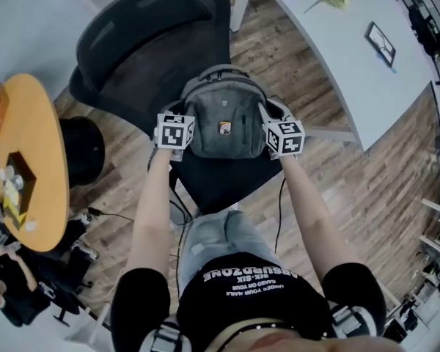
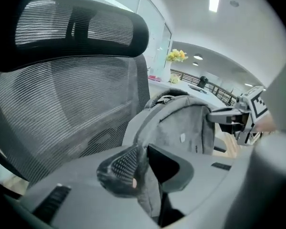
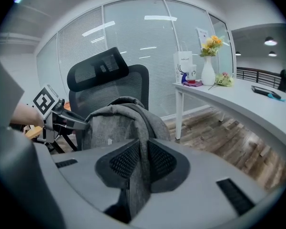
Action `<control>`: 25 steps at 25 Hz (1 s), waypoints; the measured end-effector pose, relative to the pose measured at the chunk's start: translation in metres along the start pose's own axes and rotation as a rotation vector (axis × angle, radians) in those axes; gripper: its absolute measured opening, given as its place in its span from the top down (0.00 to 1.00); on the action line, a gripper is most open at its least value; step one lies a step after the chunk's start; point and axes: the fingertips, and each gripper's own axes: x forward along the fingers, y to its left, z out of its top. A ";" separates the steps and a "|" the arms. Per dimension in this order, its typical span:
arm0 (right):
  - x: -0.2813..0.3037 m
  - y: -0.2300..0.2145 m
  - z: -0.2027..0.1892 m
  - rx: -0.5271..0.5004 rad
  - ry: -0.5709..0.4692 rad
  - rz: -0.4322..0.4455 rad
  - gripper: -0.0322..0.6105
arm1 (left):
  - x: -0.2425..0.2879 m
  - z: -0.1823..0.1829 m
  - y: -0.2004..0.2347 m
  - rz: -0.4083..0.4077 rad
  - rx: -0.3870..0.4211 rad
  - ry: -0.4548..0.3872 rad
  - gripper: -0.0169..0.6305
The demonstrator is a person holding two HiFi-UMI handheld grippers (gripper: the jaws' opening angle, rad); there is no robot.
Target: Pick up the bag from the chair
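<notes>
A grey backpack (image 1: 224,120) stands upright over the seat of a black mesh office chair (image 1: 143,46). My left gripper (image 1: 177,147) is at the bag's left side, its jaws shut on grey strap fabric (image 2: 148,185). On the bag's right side my right gripper (image 1: 273,139) is shut on the other strap (image 3: 136,175). In the left gripper view the bag (image 2: 181,128) rises ahead with the chair back (image 2: 66,99) to its left. The right gripper view has the bag (image 3: 117,123) in front of the chair's headrest (image 3: 97,70).
A white desk (image 1: 337,57) with a flower vase (image 3: 208,68) and a dark tablet (image 1: 380,42) runs along the right. A round wooden table (image 1: 26,167) with small items sits at the left, a black stool (image 1: 81,149) beside it. Wood floor (image 1: 381,196) lies around the chair.
</notes>
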 end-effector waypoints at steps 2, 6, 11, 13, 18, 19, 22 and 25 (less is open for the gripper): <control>-0.005 0.004 -0.002 0.004 -0.005 -0.001 0.84 | -0.007 -0.004 -0.002 0.001 -0.012 -0.003 0.85; -0.013 0.009 -0.005 0.000 -0.018 -0.006 0.84 | -0.016 -0.010 -0.006 0.011 -0.016 -0.018 0.85; -0.025 0.017 -0.005 -0.025 -0.027 -0.010 0.85 | -0.029 -0.018 -0.012 0.026 -0.035 -0.024 0.86; -0.035 0.021 -0.010 -0.029 -0.029 -0.010 0.85 | -0.038 -0.023 -0.017 0.022 -0.050 -0.035 0.86; -0.056 0.033 -0.019 -0.050 -0.039 0.005 0.85 | -0.056 -0.038 -0.025 0.012 -0.063 -0.054 0.86; -0.058 0.034 -0.020 -0.054 -0.038 0.006 0.85 | -0.059 -0.040 -0.027 0.010 -0.061 -0.054 0.86; -0.065 0.036 -0.024 -0.066 -0.028 0.000 0.85 | -0.065 -0.043 -0.033 0.009 -0.071 -0.062 0.86; -0.069 0.038 -0.026 -0.083 -0.011 -0.006 0.85 | -0.069 -0.046 -0.035 0.026 -0.086 -0.068 0.86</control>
